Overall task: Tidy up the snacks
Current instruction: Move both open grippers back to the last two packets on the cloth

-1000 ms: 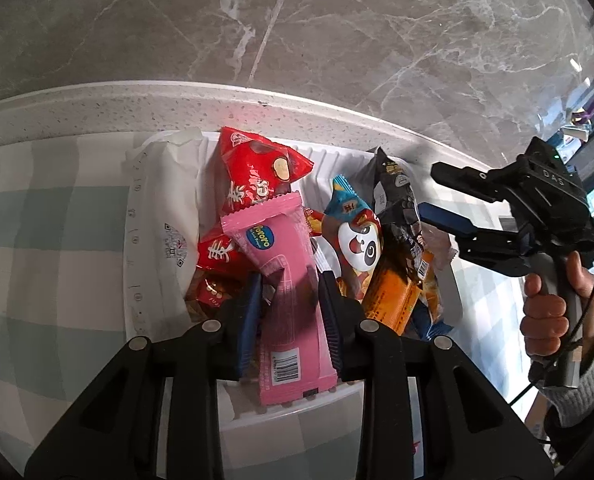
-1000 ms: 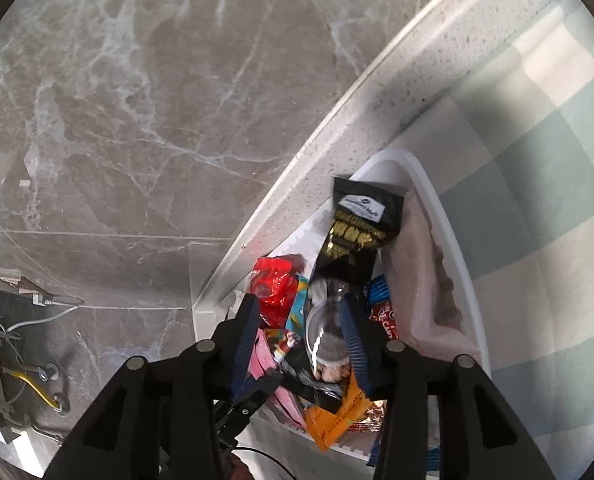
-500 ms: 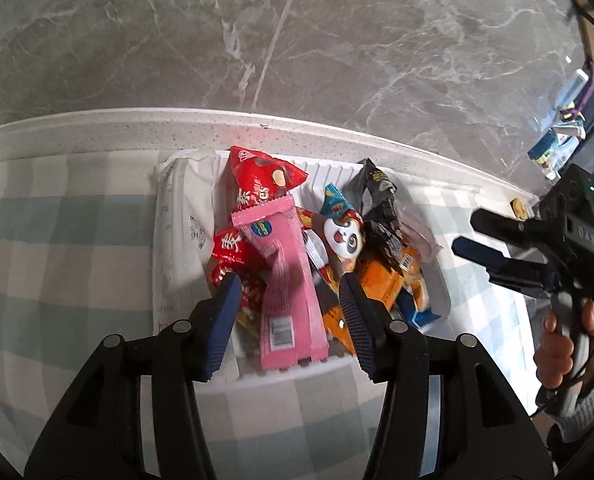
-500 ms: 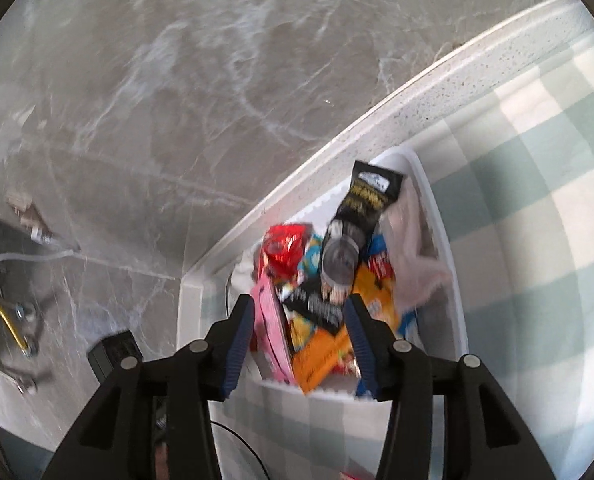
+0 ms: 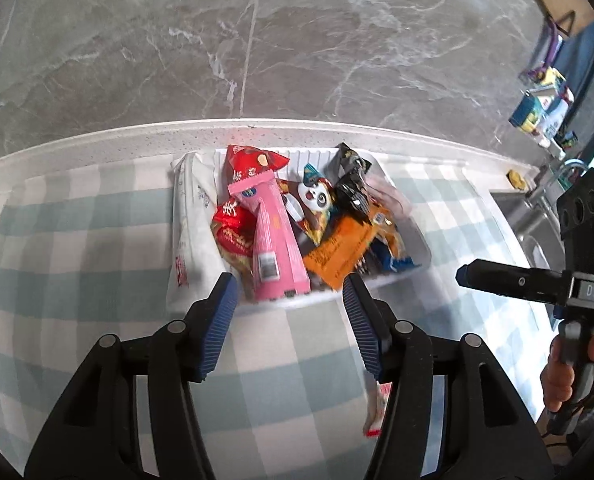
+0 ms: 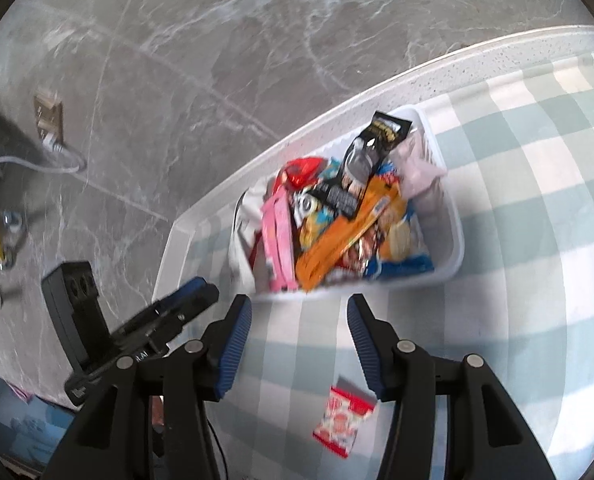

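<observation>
A white basket (image 5: 423, 248) (image 6: 455, 236) at the back of the checked cloth holds several snack packs: a pink pack (image 5: 275, 240) (image 6: 279, 232), red packs (image 5: 253, 168), a panda pack (image 5: 315, 196), an orange pack (image 5: 341, 248) (image 6: 341, 240) and a black pack (image 5: 349, 184) (image 6: 377, 140). My left gripper (image 5: 289, 320) is open and empty, just in front of the basket. My right gripper (image 6: 299, 344) is open and empty, also in front of it. A small red and white packet (image 6: 343, 420) lies on the cloth under my right gripper, and its edge shows in the left wrist view (image 5: 375, 412).
The green and white checked cloth (image 5: 77, 280) covers a white counter that ends at a grey marble wall (image 5: 257, 40). A sink and tap (image 5: 537, 216) are to the right. A wall socket with cables (image 6: 49, 120) is on the left in the right wrist view.
Both grippers have pulled back from the basket and opened wider. The pink pack and the black pack, which lay between the jaws, now lie free in the basket.
</observation>
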A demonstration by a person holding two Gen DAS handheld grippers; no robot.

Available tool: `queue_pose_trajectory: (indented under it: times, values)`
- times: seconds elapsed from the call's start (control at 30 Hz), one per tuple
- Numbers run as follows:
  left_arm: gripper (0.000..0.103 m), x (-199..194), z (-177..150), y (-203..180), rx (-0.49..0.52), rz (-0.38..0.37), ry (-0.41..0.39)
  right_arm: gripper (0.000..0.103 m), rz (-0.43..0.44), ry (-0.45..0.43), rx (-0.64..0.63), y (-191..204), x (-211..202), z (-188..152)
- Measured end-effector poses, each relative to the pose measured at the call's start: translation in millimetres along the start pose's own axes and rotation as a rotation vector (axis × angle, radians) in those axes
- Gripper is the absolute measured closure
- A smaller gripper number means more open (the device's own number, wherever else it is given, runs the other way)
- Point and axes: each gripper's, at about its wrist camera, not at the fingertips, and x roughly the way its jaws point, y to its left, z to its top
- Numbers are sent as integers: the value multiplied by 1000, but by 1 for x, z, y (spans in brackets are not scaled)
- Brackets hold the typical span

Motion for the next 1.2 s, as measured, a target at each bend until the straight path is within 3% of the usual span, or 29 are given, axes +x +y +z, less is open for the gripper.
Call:
queue_pose_trajectory:
  times: [0.53, 0.93, 1.2]
  values:
    - [47, -53, -80, -4, 38, 55, 21, 47, -106, 49, -184, 31, -2, -75]
    - [45, -67, -185, -17, 34, 21, 142, 45, -189, 109, -263, 26, 16, -120]
    - [45, -69, -233, -17, 9, 18, 212, 43, -236, 129, -276, 16, 28, -133]
